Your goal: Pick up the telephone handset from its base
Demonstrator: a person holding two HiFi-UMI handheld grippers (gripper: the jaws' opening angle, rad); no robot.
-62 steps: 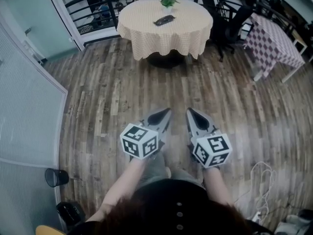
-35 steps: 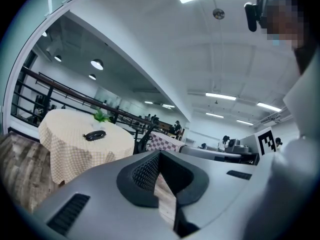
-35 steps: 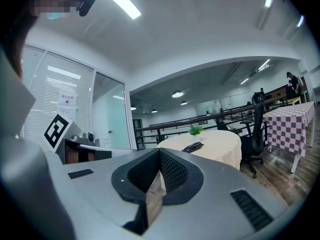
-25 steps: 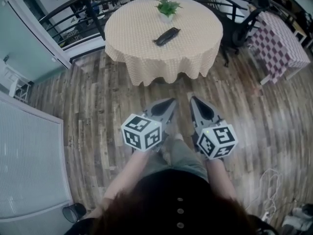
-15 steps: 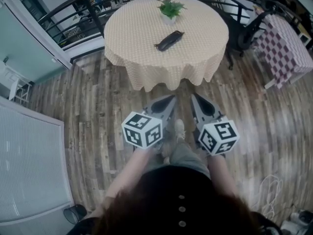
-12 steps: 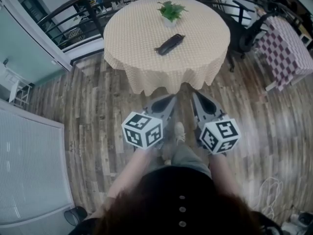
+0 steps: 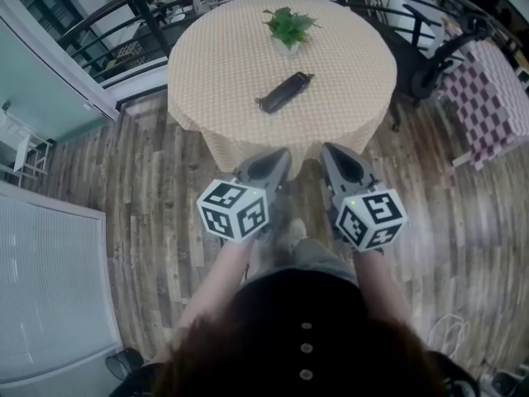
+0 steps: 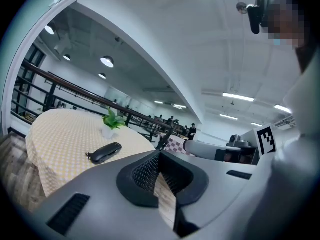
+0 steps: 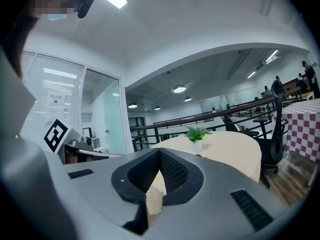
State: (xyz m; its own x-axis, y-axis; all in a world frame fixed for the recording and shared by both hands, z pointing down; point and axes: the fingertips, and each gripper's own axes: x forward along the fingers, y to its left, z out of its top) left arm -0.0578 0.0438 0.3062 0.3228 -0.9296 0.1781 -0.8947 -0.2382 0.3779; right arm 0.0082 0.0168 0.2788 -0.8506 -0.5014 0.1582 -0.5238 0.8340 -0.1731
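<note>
A black telephone [image 7: 283, 93] lies slanted near the middle of a round table [image 7: 215, 64] with a pale checked cloth; base and handset cannot be told apart. In the left gripper view the telephone [image 8: 104, 152] sits left of the jaws. My left gripper [image 7: 283, 155] and right gripper [image 7: 326, 150] are side by side at the table's near edge, well short of the telephone. The tips of both grippers meet with nothing between them, as seen in the left gripper [image 8: 160, 153] and right gripper [image 9: 160, 151] views.
A small potted plant [image 7: 289, 27] stands behind the telephone. A black railing [image 7: 149, 7] runs behind the table. A dark office chair [image 7: 446, 56] and a red-checked table [image 7: 496, 98] are at the right. A glass partition [image 7: 41, 288] is at the left. The floor is wood planks.
The table has come steadily closer and larger in the head view. Both grippers have travelled forward together and now reach its near edge. Their jaws have stayed closed.
</note>
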